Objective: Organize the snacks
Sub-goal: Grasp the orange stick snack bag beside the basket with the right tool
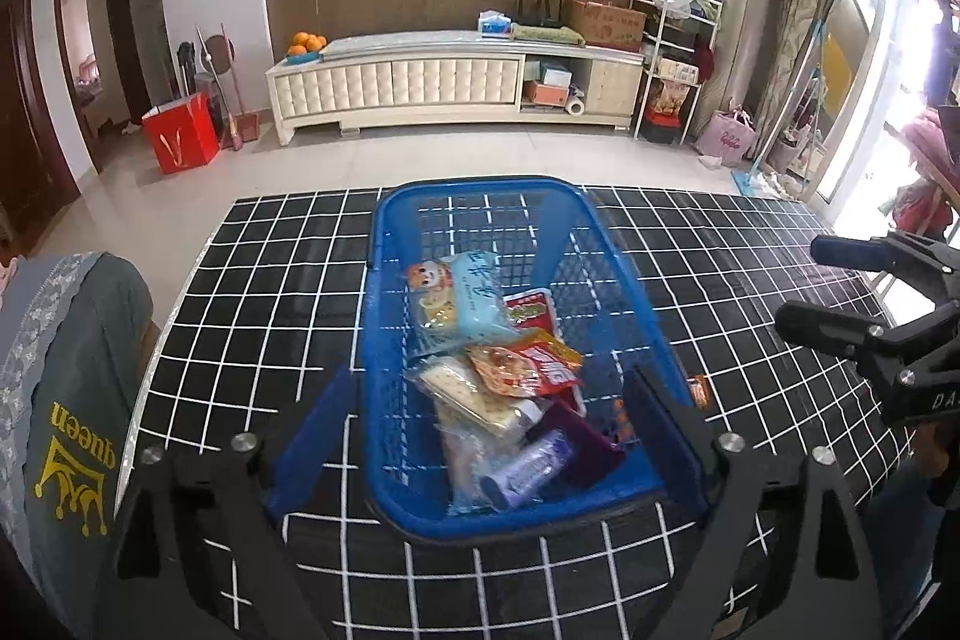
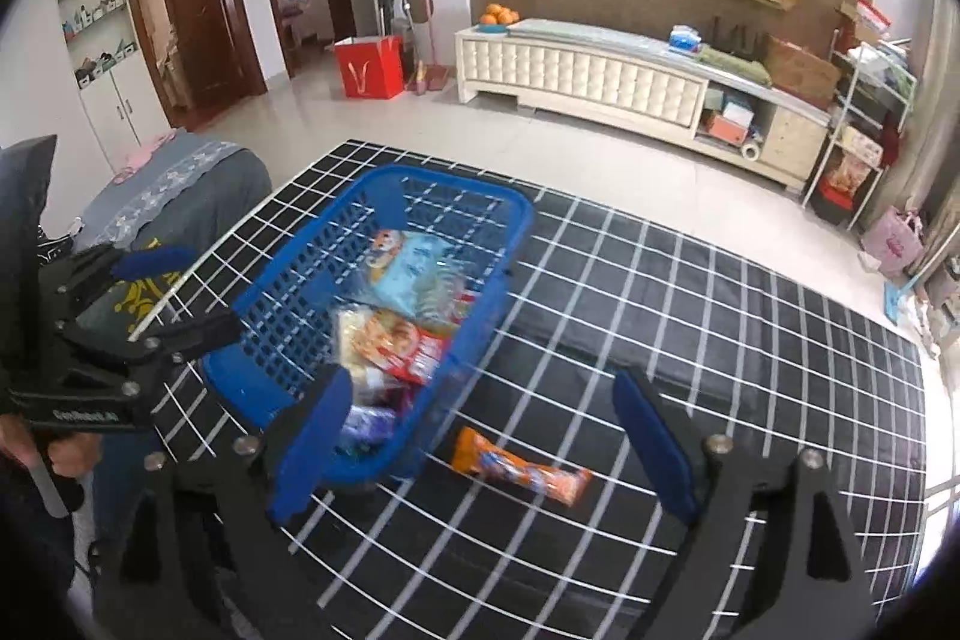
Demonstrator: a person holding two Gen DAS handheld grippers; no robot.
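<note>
Both your jaws stand wide, holding nothing. One orange snack pack [image 2: 521, 472] lies loose on the surface [image 2: 720, 340] between the right jaws — still to go. Beyond, the blue basket [image 1: 384, 244] between the left jaws holds the rest.

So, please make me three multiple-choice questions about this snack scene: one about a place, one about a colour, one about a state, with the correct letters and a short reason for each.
1. Where does the orange snack packet lie?
A. inside the basket
B. on the grid cloth beside the basket
C. on the floor

2. What colour is the basket?
A. red
B. blue
C. white

3. How does the right gripper stand?
A. open, holding nothing
B. shut on a packet
C. shut on the basket rim

Answers:
1 B: the packet rests on the black grid cloth, outside the basket wall.
2 B: its rim and mesh walls are blue.
3 A: its fingers stand wide apart and touch nothing.
</note>
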